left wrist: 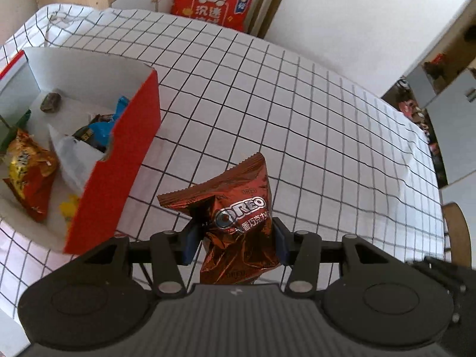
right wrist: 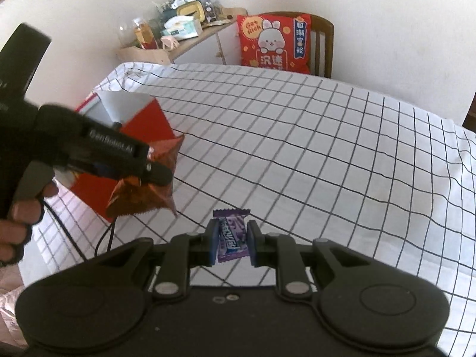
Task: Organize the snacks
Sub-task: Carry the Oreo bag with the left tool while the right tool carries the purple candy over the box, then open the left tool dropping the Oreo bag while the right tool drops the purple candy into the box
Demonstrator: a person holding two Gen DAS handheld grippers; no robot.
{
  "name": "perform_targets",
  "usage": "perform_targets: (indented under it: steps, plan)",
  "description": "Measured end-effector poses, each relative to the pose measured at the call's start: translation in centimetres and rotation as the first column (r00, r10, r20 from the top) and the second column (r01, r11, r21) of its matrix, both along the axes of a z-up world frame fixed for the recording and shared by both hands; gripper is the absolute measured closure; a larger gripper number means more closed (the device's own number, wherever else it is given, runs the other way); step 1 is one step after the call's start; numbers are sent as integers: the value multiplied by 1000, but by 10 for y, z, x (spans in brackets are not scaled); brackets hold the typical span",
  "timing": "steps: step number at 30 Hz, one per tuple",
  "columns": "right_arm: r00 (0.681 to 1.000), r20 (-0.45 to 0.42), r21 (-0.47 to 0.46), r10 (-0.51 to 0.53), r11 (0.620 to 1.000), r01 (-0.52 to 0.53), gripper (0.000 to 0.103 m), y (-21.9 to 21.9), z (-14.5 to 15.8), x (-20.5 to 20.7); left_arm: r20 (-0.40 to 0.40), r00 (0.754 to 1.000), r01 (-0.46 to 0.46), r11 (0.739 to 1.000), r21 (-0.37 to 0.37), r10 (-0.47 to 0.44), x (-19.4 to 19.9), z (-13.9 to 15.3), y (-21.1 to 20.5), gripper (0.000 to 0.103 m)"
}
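Above the worktop [left wrist: 297, 125], near its front-left part: both my hands carry a snack clear of the checked cloth.
Left gripper [left wrist: 235, 238]: fingers clenched on the brown Oreo packet [left wrist: 238, 208], pads pressing its crumpled middle from both sides.
Packet's long axis: roughly upright between the fingers, sealed top edge tilted toward the box.
Right gripper [right wrist: 230, 241]: fingers closed on a small purple candy [right wrist: 232, 238], twisted ends sticking out above and below the pads.
Red box [left wrist: 125, 178]: open-topped, on the worktop's left side, already holding several snacks.
Direction that matters: the box lies up and to the left of my left fingers, just beside the packet.
Nearer hand: the left, I judge; from the right wrist view the left gripper [right wrist: 148, 166] sits between the candy and the box [right wrist: 148, 119].
Next move, as I judge it: left goes over the red wall first, right follows.
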State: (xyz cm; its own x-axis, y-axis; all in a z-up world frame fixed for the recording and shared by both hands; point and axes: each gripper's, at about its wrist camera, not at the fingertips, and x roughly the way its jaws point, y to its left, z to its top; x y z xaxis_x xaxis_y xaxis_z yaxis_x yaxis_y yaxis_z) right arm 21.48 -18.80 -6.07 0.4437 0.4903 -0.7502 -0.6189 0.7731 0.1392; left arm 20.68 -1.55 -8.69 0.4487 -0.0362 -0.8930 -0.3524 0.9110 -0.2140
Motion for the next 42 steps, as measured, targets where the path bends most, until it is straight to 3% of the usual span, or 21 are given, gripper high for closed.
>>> perform_targets:
  steps: [13, 23, 32, 42]
  plan:
    - [998, 30, 68, 57, 996, -58, 85, 37, 33, -30, 39, 998, 48, 997, 67, -51, -67, 35, 22, 54]
    - [991, 45, 84, 125, 988, -129, 85, 99, 42, -43, 66, 997, -45, 993, 108, 38, -99, 48, 83, 54]
    - [984, 69, 82, 167, 982, -172, 85, 164, 42, -41, 73, 990, -129, 978, 163, 118, -107, 52, 144, 54]
    - [983, 64, 35, 173, 984, -175, 85, 227, 21, -23, 77, 979, -201, 949, 244, 188, -84, 48, 210, 54]
